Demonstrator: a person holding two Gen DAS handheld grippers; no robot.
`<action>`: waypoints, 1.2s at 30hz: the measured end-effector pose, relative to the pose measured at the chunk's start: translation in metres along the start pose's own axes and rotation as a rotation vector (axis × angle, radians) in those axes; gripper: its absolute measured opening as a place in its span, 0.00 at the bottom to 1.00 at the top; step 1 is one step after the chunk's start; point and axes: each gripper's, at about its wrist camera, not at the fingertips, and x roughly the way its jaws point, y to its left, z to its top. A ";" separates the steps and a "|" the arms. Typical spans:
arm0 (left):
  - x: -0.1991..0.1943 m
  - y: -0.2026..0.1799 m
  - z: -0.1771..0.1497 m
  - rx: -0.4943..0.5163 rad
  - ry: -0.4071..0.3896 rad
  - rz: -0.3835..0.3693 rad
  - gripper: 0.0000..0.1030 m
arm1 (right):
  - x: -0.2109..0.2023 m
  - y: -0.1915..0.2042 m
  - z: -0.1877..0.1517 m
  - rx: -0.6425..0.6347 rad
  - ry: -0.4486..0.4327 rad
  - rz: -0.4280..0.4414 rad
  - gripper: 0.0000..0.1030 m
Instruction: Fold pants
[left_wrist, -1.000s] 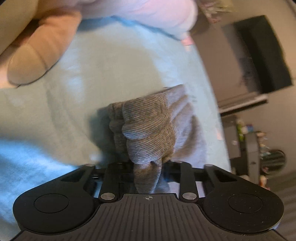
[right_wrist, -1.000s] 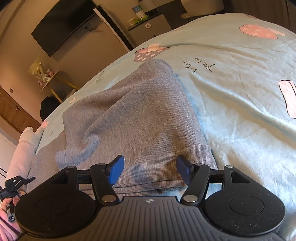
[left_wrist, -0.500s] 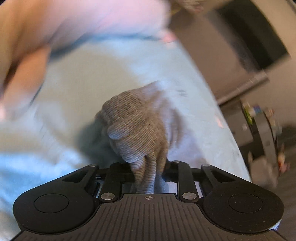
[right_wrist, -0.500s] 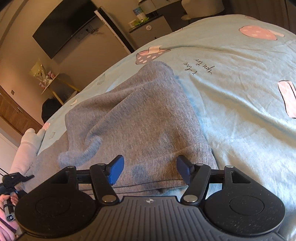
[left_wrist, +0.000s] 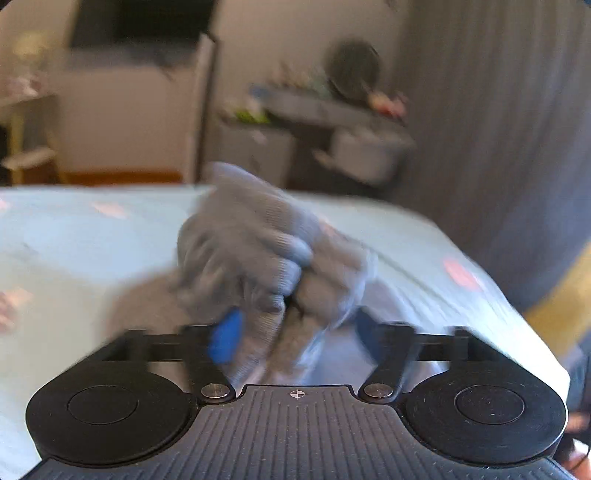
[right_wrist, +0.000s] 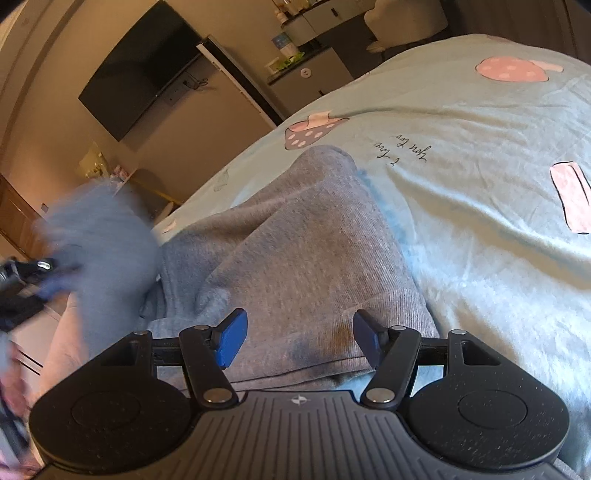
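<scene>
the grey knit pants (right_wrist: 317, 243) lie on the light blue bedspread (right_wrist: 480, 206), already doubled into a thick band that runs from the near edge toward the far left of the bed. the right gripper (right_wrist: 297, 339) hangs low over the near end of that band, its jaws moderately apart with the fabric lying under the gap, the pads not pressing on it; it seems parked there to steady this end while the other end is brought over. the left gripper (left_wrist: 295, 332) is in a blur, carrying a bunched clump of the pants' far end (left_wrist: 258, 254). its jaws are opening, and the cloth sits between the blue fingers (left_wrist: 225, 339) but looks loose rather than pinched, so this reads as the release of a fold. in the right wrist view the same clump shows as a grey smear at far left (right_wrist: 99, 236), raised above the flat part. likely next: let it drop and smooth it.
</scene>
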 end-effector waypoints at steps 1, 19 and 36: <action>0.010 -0.009 -0.008 0.002 0.040 -0.026 0.88 | -0.001 0.001 0.001 -0.004 -0.001 0.002 0.62; -0.009 0.104 -0.095 -0.461 0.144 0.338 0.92 | 0.123 0.018 0.041 0.301 0.237 0.257 0.79; 0.001 0.114 -0.110 -0.479 0.142 0.188 0.92 | 0.152 0.100 0.047 0.132 0.173 0.164 0.45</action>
